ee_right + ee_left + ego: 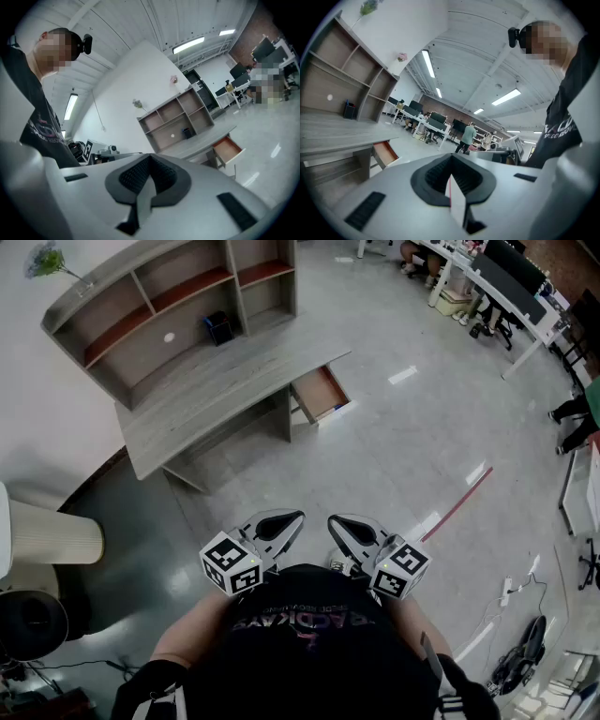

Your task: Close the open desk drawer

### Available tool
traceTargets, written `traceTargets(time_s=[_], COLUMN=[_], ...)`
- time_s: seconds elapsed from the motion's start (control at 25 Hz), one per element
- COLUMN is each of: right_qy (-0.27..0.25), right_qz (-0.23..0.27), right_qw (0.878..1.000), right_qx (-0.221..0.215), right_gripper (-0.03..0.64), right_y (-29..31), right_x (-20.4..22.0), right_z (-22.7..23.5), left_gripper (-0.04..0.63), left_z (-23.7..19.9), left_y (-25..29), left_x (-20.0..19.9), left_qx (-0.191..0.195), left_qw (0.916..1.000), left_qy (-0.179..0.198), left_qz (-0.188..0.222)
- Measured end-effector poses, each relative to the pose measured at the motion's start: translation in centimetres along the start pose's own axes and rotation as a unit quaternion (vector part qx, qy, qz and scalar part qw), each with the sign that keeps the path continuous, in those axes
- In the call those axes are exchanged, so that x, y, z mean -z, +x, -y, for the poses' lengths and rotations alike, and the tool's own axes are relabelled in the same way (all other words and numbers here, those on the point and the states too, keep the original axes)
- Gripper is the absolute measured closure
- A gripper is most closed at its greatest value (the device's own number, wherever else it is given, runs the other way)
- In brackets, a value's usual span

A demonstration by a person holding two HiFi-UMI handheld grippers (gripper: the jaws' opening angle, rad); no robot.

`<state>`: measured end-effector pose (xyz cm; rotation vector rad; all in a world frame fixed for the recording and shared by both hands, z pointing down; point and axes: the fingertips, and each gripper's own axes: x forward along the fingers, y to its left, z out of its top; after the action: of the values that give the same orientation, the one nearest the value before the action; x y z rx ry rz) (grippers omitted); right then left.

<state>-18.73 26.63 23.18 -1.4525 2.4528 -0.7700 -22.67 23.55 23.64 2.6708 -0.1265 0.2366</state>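
The grey desk stands across the room with its drawer pulled out at the right end, showing an orange-brown inside. The same open drawer shows in the right gripper view and as a drawer in the left gripper view. My left gripper and right gripper are held close to my chest, tips near each other, far from the desk. Both are shut with nothing between the jaws. The left gripper and right gripper point roughly level toward the desk.
A shelf unit with a small dark box sits on the desk. A cream cylinder and a black round object stand at the left. Office desks with chairs are at the far right. A red line marks the floor.
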Motion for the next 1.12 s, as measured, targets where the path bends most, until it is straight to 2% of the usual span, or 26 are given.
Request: traceTargets(time_s=[0.56, 0.8, 1.12], right_qy=[0.000, -0.001, -0.047], right_qz=[0.011, 0.014, -0.003], right_qw=[1.000, 1.000, 0.999], right_qx=[-0.005, 0.003, 0.014], right_gripper=[0.601, 0.601, 0.601], right_y=[-0.2, -0.5, -0.6], right_x=[-0.5, -0.9, -1.1], right_z=[0.0, 0.6, 1.5], left_gripper=[0.584, 0.584, 0.584], left_z=[0.0, 0.1, -0.1], left_y=[0.0, 0.4, 1.3], left_x=[-0.1, 0.1, 0.1], left_qx=[0.003, -0.007, -0.008], left_qw=[1.0000, 0.9988, 0.9988], left_qy=[-0.003, 0.047, 0.046], left_qz=[0.003, -0.012, -0.012])
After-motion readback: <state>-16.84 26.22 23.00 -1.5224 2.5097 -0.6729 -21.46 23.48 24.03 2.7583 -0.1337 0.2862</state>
